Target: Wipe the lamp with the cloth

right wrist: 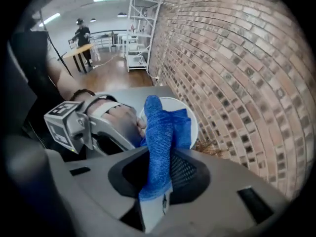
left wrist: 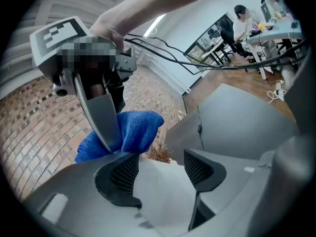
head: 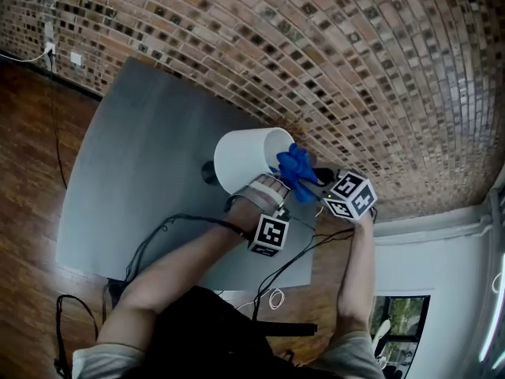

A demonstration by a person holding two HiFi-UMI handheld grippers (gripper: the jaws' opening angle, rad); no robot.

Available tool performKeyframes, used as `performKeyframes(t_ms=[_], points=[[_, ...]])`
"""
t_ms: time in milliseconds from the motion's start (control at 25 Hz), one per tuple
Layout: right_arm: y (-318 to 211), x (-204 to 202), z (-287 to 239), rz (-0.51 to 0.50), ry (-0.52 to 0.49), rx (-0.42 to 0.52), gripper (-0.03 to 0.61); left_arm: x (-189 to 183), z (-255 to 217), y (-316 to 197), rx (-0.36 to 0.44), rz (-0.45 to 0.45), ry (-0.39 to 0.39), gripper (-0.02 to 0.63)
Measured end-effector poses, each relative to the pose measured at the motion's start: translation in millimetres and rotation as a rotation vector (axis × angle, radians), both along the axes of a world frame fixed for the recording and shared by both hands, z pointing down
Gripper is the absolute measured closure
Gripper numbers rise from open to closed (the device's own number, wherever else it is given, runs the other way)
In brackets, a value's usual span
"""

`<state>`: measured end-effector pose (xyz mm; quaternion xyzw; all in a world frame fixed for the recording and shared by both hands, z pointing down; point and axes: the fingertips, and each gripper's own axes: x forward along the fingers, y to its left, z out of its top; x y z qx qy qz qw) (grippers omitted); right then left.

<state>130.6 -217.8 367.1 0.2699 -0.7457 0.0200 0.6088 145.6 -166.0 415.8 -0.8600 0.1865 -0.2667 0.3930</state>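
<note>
Head view, from the left: grey worktop [head: 134, 180] against a brick wall, with the lamp [head: 237, 160] standing near its far right side, white shade uppermost and dark base just showing beneath.

Left gripper view: left gripper [left wrist: 160, 164] with jaws spread wide and laid against the shade's outer wall, white surface filling the gap between them. No clamp to be seen, so probably bracing only.

Right gripper view: right gripper [right wrist: 160, 177] closed tight on the blue cloth [right wrist: 165, 127], a fold pinched between the jaws and the loose end bunched at the shade's rim, just beside the left hand.

Step in hand, by the look of it: wiping the top edge of the shade, with most of the outer wall likely yet to do.

Next move calls for a light sweep round the rim and down the wall, a firm pinch on the cloth, and a steady brace on the left so the lamp does not tip.

Only container of a sort: the open-topped shade. Nothing visible inside; cannot tell whether the cloth dips in.
</note>
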Motion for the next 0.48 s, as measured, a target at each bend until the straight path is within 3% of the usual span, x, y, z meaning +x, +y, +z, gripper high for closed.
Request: performKeyframes(t_ms=[80, 200, 320, 480], points=[[-9, 5, -2, -0.001, 0.001, 0.022, 0.490, 2, 1, 3, 0.007, 0.010, -0.007, 0.333], [-64, 5, -8, -0.025, 0.075, 0.254, 0.490, 5, 2, 10, 0.009, 0.025, -0.014, 0.333], [-104, -29, -9, -0.154, 0.119, 0.429, 0.491, 7, 3, 10, 0.026, 0.013, -0.015, 0.333], [-117, -24, -18, -0.122, 0.328, 0.549, 0.489, 2, 4, -1, 0.015, 0.002, 0.000, 0.311]])
